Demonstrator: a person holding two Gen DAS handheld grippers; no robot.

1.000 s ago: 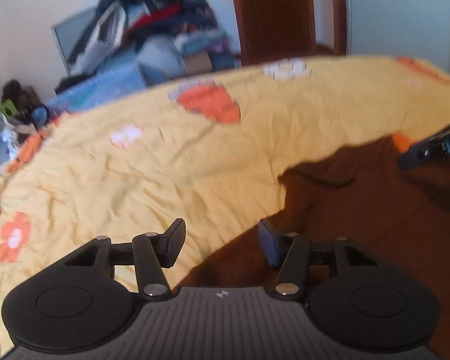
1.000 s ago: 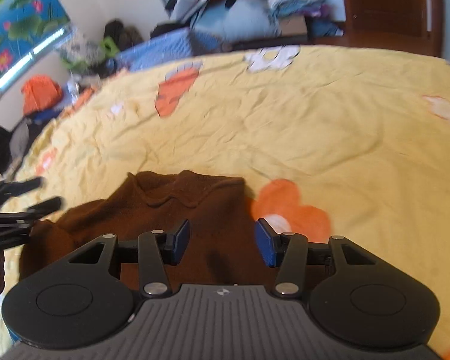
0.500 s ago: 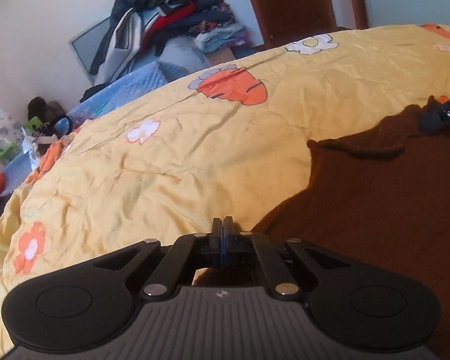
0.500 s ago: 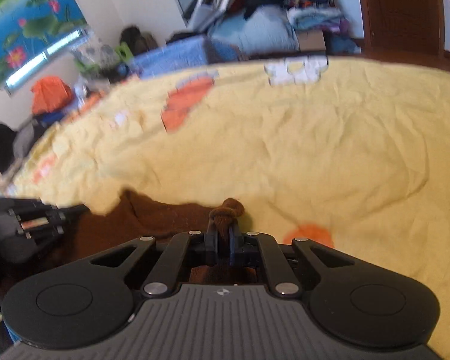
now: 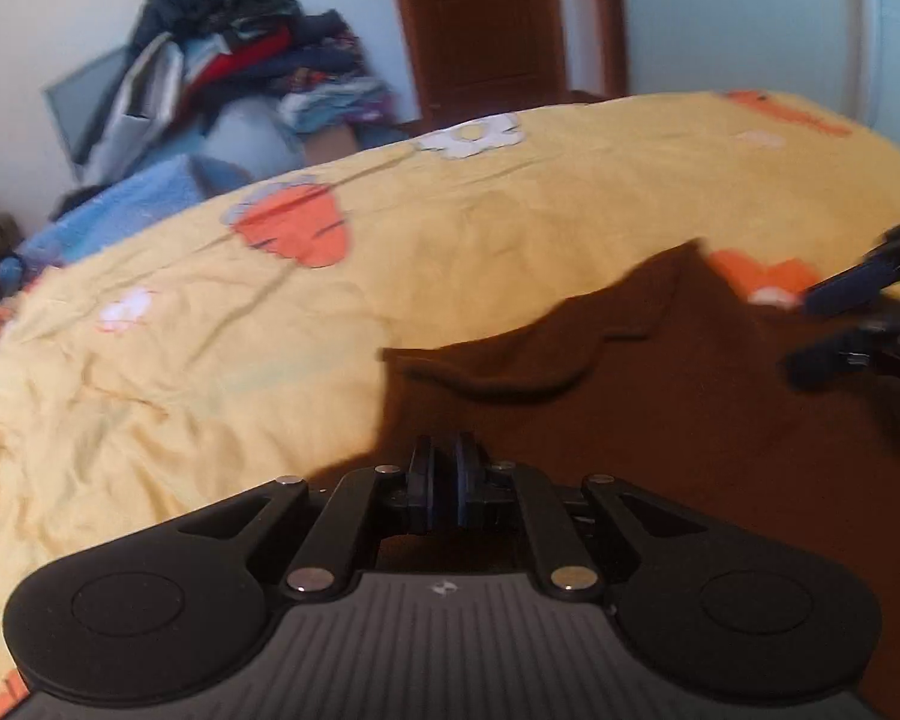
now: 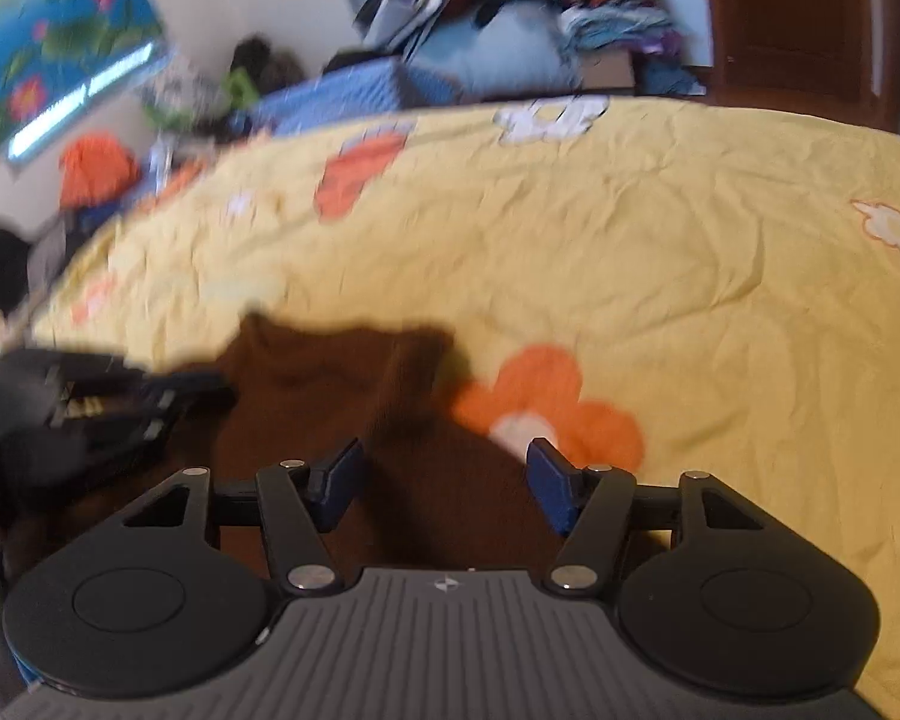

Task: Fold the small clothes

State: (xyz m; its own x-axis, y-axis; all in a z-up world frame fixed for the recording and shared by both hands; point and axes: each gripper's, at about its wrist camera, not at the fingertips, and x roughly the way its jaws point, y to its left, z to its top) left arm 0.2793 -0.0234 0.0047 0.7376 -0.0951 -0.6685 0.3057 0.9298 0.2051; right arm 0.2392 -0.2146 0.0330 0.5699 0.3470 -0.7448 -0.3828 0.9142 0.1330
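Item: brown garment (image 5: 660, 420), soft knit, limp, light by our judgement; lies on the yellow bedspread (image 5: 270, 330) beside its orange flower (image 6: 546, 402). We hold left tongs (image 5: 444, 480) pinching the garment's edge; right tongs (image 6: 444, 480) just spread, empty. Best gripped at hems or corners.

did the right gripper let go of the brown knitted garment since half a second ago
Yes. The right gripper has just been opening: its blue pads now stand apart over the brown knitted garment, which lies on the yellow flowered bedsheet, no longer bunched between them.
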